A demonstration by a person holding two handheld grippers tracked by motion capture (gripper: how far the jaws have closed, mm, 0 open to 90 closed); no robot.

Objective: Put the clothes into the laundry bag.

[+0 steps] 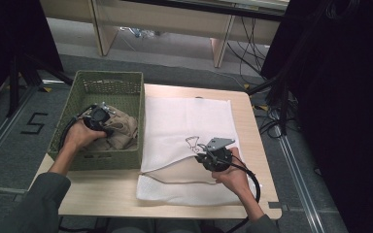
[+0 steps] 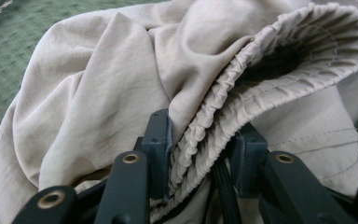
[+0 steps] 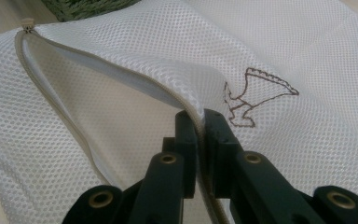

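A beige garment (image 1: 125,129) with an elastic waistband (image 2: 261,65) lies crumpled inside a green woven basket (image 1: 108,75) at the table's left. My left gripper (image 2: 203,140) reaches into the basket (image 1: 106,125), and its jaws stand on either side of the gathered waistband and press on it. A white mesh zip bag (image 1: 184,114) lies flat on the table beside the basket. My right gripper (image 3: 203,123) is shut on the bag's upper zip edge (image 1: 205,154) and lifts it, so the mouth gapes. The zip slider (image 3: 27,24) sits at the far end of the opening.
The wooden table (image 1: 102,190) has bare surface in front of the basket. A brown embroidered motif (image 3: 256,93) marks the bag near my right gripper. The basket's green weave (image 2: 9,56) surrounds the garment. Dark stands and cables crowd the floor to the right.
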